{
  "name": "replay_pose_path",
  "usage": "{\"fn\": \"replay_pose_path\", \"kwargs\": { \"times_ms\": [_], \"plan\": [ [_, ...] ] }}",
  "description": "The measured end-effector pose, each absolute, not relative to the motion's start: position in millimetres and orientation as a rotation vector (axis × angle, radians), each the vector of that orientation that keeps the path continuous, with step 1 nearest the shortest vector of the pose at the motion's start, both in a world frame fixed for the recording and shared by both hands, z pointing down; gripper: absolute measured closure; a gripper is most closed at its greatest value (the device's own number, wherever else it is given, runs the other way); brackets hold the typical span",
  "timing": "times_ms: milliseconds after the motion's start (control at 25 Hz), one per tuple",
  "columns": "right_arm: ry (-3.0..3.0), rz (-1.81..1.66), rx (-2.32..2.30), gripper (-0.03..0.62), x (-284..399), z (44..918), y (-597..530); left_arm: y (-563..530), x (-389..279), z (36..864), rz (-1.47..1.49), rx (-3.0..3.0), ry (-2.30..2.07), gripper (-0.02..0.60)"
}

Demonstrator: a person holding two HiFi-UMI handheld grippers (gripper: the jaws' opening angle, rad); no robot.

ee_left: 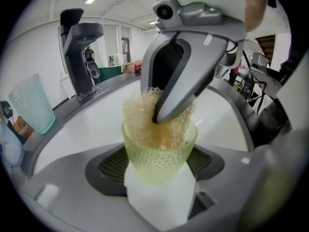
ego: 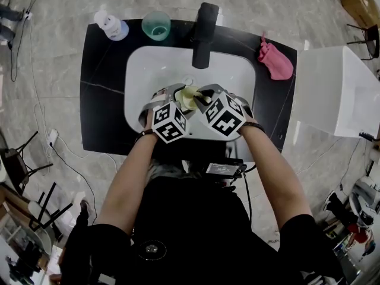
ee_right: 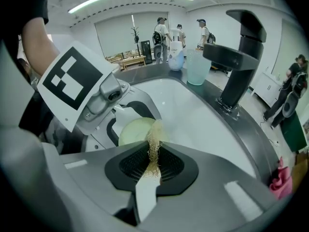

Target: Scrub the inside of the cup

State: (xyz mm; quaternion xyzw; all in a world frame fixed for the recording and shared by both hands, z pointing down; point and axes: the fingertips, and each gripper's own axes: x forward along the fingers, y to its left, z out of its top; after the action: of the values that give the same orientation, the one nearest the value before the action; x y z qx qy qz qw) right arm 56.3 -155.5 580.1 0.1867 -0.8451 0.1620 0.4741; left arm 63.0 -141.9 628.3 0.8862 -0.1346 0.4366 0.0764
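Over the white oval sink basin (ego: 153, 64) set in a black countertop (ego: 101, 100), the left gripper (ego: 177, 97) has its jaws closed on the lower body of a translucent yellow-green cup with a dimpled surface (ee_left: 157, 159), holding it clear above the basin with its mouth turned toward the other gripper. The right gripper (ee_right: 152, 166) has its jaws pinched nearly together on a tan, fibrous scouring pad (ee_right: 154, 139), squeezed thin between them. In the left gripper view, the right gripper's tips reach down into the cup's mouth, and the pad fills the opening and bulges above the rim. The two marker cubes sit side by side just in front of the person's forearms. A black angular faucet (ego: 203, 34) stands at the far edge of the basin. To its left on the counter are a translucent teal tumbler (ego: 156, 25) and a white bottle with a blue base (ego: 110, 25); a crumpled pink cloth (ego: 274, 61) lies at the right.
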Motion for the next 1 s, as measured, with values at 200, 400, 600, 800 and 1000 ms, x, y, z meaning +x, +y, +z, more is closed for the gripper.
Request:
{"fn": "replay_pose_path", "kwargs": {
  "times_ms": [200, 400, 600, 800, 1000],
  "plan": [
    [-2.043, 0.449, 0.414, 0.553, 55, 585, -143, -143, 65, 628, 1.374, 2.694, -0.395, 0.215],
    [-2.066, 0.574, 0.404, 0.553, 48, 578, -139, -141, 68, 633, 1.420, 2.696, -0.380, 0.215],
    [-2.093, 0.622, 0.397, 0.553, 42, 573, -139, -141, 71, 638, 1.413, 2.690, -0.366, 0.215],
    [-2.135, 0.634, 0.431, 0.551, 37, 565, -146, -142, 71, 642, 1.408, 2.674, -0.357, 0.215],
    [-2.165, 0.616, 0.521, 0.551, 44, 560, -162, -143, 73, 641, 1.366, 2.668, -0.355, 0.216]
  ]
}}
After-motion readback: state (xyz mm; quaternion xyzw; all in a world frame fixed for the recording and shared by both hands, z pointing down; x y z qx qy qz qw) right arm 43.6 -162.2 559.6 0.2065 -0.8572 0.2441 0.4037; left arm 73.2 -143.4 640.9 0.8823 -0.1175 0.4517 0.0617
